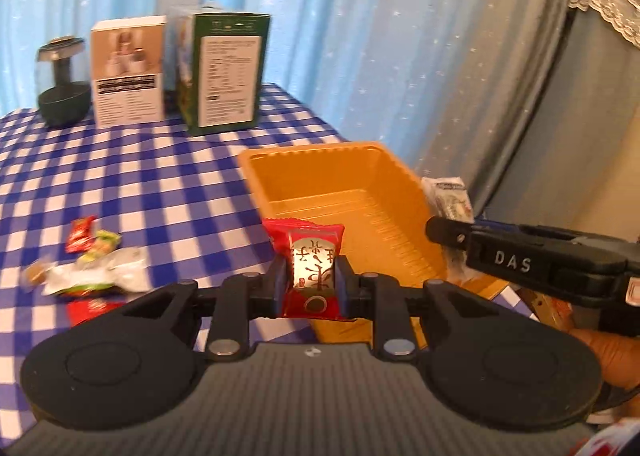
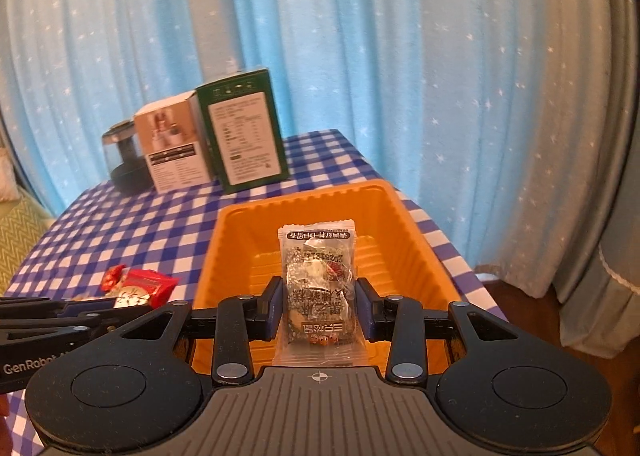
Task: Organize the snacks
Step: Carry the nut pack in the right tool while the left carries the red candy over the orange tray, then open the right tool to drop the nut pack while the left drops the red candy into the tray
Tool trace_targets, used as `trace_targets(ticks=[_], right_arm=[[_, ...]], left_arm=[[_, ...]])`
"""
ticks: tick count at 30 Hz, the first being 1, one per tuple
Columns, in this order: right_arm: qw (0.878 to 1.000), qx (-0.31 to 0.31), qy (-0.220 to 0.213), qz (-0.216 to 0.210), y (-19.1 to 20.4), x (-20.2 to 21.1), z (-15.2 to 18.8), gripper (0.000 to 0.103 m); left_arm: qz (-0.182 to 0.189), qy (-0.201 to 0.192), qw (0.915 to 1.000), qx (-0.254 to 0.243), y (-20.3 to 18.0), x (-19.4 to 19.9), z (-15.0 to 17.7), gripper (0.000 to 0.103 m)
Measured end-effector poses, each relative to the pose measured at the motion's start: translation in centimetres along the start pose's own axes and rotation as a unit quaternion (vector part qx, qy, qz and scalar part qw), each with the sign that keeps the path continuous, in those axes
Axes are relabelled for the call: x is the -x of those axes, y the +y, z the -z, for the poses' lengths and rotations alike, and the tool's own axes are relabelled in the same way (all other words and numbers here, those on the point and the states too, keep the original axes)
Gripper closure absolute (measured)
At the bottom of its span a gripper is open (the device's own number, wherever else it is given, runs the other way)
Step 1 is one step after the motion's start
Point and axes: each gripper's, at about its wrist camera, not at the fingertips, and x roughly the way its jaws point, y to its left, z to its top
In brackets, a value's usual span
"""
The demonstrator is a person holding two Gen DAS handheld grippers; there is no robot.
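Snacks could miss the orange tray [image 2: 240, 240]: your left gripper [image 1: 310, 282] pinches a red packet [image 1: 308, 256] (thin wrapper), your right gripper [image 2: 318, 306] a clear packet [image 2: 318, 276].

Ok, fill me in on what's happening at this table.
A person is sorting snacks with two handheld grippers. The left gripper is shut on a red snack packet, the right gripper on a clear, dark-printed packet; both are held at the orange tray, which looks empty. More wrapped snacks lie on the checked tablecloth.
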Motion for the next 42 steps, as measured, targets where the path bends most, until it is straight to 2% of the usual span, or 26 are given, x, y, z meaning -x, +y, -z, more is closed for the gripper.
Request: trace_targets(ticks=[5, 11, 14, 15, 16, 23, 30, 32, 33, 34, 36, 42], right_arm=[[1.0, -0.015, 0.003, 0.019, -1.5, -0.5, -0.2, 0.065], [0.999, -0.037, 0.019, 0.021, -2.7, -1.4, -0.3, 0.065], [0.999, -0.039, 0.019, 0.023, -2.8, -1.6, -0.4, 0.065], [0.999, -0.039, 0.019, 0.023, -2.9, -1.7, -0.4, 0.065], [0.999, -0.04, 0.021, 0.023, -2.9, -1.7, -0.5, 0.065], [0.999, -0.038, 0.025, 0.022, -2.6, -2.0, -0.5, 0.065], [0.999, -0.037, 0.027, 0.017, -2.2, -2.2, -0.4, 0.065], [0.999, -0.044, 0.029, 0.01, -2.4, -2.2, -0.5, 0.065], [0.998, -0.051, 0.033, 0.002, -2.4, -2.4, -0.5, 0.064], [0.998, -0.057, 0.035, -0.004, -2.5, -2.4, -0.5, 0.063], [0.997, -0.067, 0.032, -0.007, -2.5, -2.4, -0.6, 0.052], [0.998, -0.066, 0.022, -0.008, -1.6, -2.3, -0.8, 0.051]], left_arm=[[0.016, 0.004, 0.9998, -0.012, -1.4, -2.3, -0.3, 0.081], [0.027, 0.013, 0.9994, -0.019, -2.1, -4.3, -0.2, 0.081], [0.031, 0.009, 0.9994, -0.015, -2.0, -4.8, -0.3, 0.077], [0.03, 0.009, 0.9994, -0.013, -1.9, -4.9, -0.2, 0.068], [0.027, 0.008, 0.9995, -0.012, -1.8, -4.8, -0.2, 0.066], [0.009, 0.004, 0.9998, -0.016, -1.0, -4.0, -0.2, 0.066], [0.007, -0.001, 0.9999, -0.014, -0.5, -3.1, -0.4, 0.066], [0.003, -0.001, 0.9999, -0.014, -0.4, -2.9, -0.4, 0.065], [0.001, -0.002, 0.9999, -0.014, -0.2, -2.8, -0.4, 0.062], [-0.001, -0.002, 0.9999, -0.013, -0.1, -2.7, -0.3, 0.056], [-0.006, -0.003, 0.9999, -0.011, 0.2, -2.5, -0.3, 0.053], [-0.013, -0.005, 0.9999, -0.002, 1.1, -1.9, -0.3, 0.051]])
